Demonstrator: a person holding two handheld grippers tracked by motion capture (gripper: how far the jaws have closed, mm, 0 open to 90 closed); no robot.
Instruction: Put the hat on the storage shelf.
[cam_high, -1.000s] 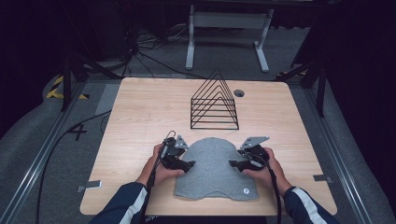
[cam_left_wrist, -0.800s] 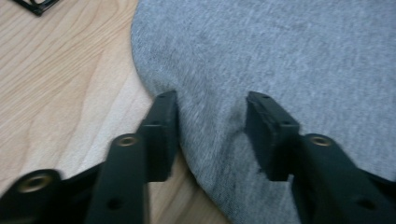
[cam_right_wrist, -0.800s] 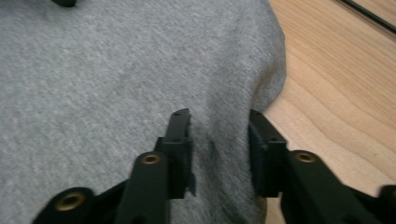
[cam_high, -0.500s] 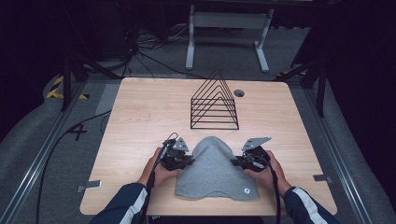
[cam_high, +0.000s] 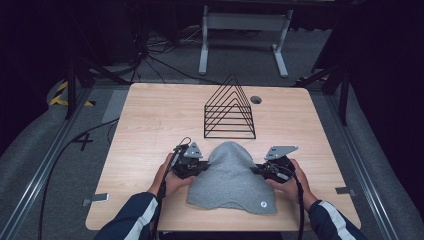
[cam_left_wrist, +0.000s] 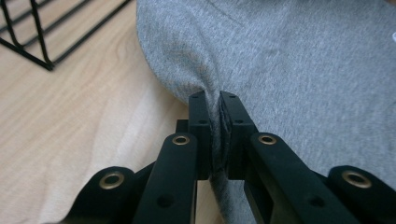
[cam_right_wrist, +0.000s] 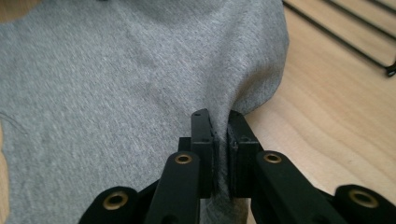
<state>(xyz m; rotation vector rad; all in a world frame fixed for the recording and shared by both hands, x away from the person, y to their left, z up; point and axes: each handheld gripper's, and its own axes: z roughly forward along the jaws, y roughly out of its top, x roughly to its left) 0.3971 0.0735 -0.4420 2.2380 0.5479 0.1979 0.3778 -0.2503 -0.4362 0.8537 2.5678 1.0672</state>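
With both hands low in the frame, the left gripper (cam_high: 199, 167) is clamped on the left edge of the grey cloth (cam_high: 230, 177), its jaws having just been closing with fabric pinched between them. Over on the right, the right gripper (cam_high: 259, 170) bites the opposite edge, jaws likewise just closed on the fabric. That cloth sits bunched at lower centre of the wooden table (cam_high: 150, 115), humped up between the two grips. Just above it stands the black wire rack (cam_high: 229, 112).
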